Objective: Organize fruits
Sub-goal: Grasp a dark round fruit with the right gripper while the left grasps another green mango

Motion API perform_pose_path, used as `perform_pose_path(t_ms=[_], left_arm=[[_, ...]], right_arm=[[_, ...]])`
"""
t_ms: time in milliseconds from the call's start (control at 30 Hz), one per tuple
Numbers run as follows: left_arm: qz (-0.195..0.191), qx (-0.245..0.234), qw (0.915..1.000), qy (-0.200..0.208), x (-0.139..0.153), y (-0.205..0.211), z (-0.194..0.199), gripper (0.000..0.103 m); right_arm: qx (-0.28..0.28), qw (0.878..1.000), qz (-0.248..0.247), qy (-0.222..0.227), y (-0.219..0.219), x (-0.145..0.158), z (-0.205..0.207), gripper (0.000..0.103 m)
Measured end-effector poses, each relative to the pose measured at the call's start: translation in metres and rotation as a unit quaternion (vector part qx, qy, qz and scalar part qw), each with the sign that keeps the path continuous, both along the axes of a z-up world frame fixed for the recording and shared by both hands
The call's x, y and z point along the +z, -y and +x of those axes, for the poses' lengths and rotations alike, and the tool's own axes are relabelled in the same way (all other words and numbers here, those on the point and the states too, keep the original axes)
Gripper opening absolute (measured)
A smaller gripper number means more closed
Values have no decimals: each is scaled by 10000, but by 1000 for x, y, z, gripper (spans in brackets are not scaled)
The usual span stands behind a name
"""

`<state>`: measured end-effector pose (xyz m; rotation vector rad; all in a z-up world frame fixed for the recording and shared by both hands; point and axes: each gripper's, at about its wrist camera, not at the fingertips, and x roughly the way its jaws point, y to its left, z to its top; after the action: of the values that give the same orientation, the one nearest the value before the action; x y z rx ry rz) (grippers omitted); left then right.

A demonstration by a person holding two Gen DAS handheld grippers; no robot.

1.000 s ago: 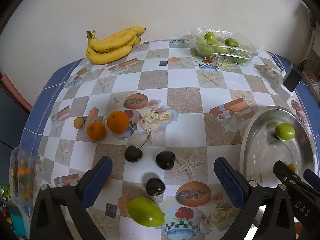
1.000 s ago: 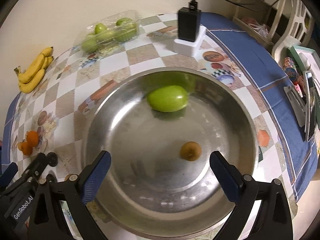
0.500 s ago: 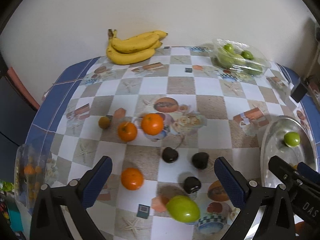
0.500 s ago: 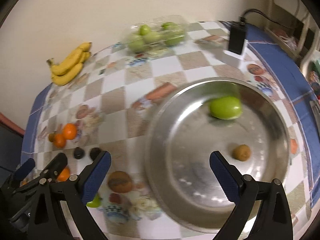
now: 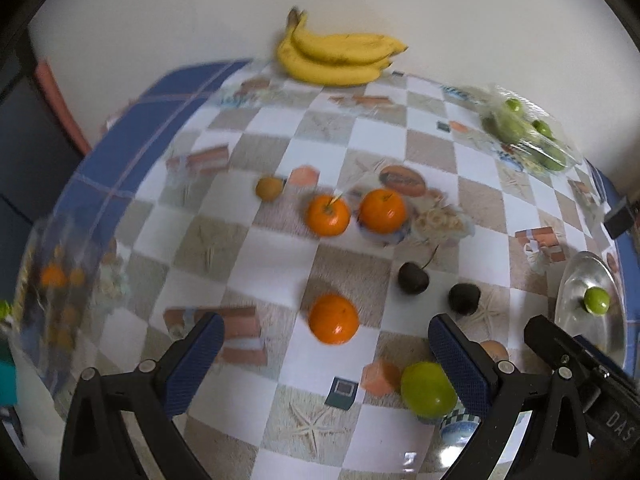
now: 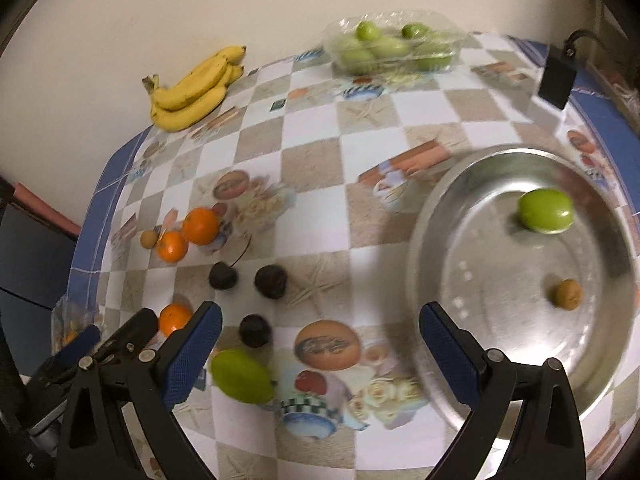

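Note:
My left gripper (image 5: 324,350) is open and empty above the table, with an orange (image 5: 334,319) just ahead between its fingers. Two more oranges (image 5: 382,211) and a small brown fruit (image 5: 269,188) lie farther off. Dark fruits (image 5: 413,278) and a green fruit (image 5: 428,390) lie to the right. My right gripper (image 6: 320,338) is open and empty between the green fruit (image 6: 242,376) on the table and the steel bowl (image 6: 440,240). The bowl holds a green fruit (image 6: 545,211) and a small brown fruit (image 6: 567,294).
A bunch of bananas (image 5: 338,58) lies against the back wall. A clear box of green fruits (image 6: 390,48) stands at the back. A black charger (image 6: 557,78) is at the far right. A bag of small fruits (image 5: 60,292) sits at the table's left edge.
Both grippers have swung left and back. The bowl has slid to the right in both views and the oranges have come toward the middle of the left wrist view. Both stay open.

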<state>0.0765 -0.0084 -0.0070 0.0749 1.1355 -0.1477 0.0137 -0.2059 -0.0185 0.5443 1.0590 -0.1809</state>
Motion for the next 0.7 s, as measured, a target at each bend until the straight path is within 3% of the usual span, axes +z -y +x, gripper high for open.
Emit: perform_pose_path(t_ms=[233, 533, 700], left_arm=[[-199, 318, 9985, -411, -19, -12, 4, 102], [-338, 695, 9954, -565, -27, -28, 2, 97], [-430, 993, 9914, -729, -38, -36, 5, 96]], right_arm=[[118, 9993, 309, -187, -8, -18, 5, 99], [243, 9981, 505, -240, -18, -27, 9, 98], [358, 9981, 430, -274, -26, -32, 15, 77]])
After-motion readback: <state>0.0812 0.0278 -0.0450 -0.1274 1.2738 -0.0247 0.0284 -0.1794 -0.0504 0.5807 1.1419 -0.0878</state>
